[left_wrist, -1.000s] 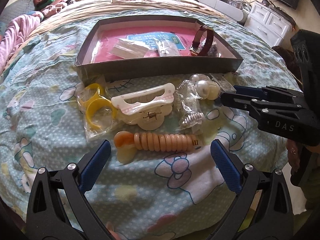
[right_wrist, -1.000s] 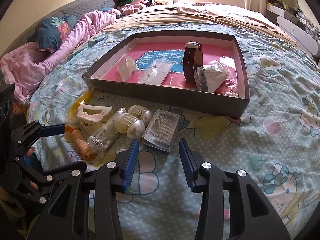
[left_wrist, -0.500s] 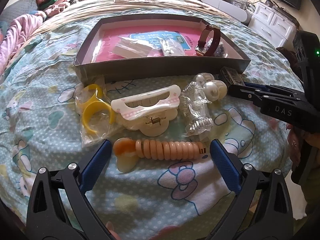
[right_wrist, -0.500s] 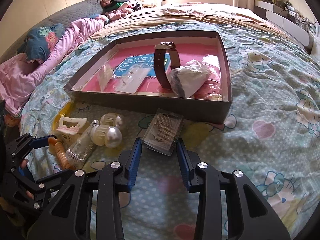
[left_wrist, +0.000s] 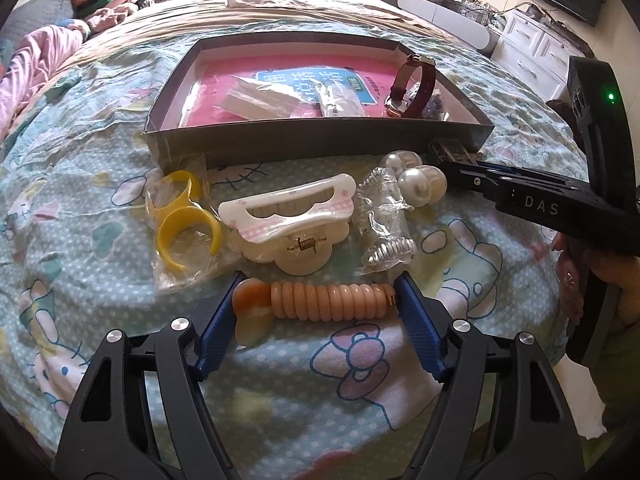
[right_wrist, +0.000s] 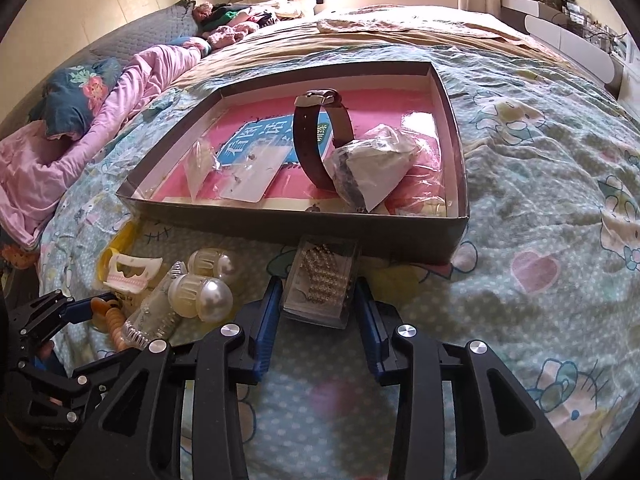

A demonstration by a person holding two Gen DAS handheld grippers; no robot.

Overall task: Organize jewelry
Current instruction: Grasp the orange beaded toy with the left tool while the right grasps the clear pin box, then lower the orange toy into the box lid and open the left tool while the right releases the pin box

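The left tool [left_wrist: 316,308] has been closing endwise on the coil bracelet [left_wrist: 320,300], lying left-right; the right tool [right_wrist: 318,308], half-open, straddles the clear case [right_wrist: 322,282].

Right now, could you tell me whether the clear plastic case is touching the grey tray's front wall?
Touching: the right wrist view shows the clear plastic case with its far end butted against the grey tray.
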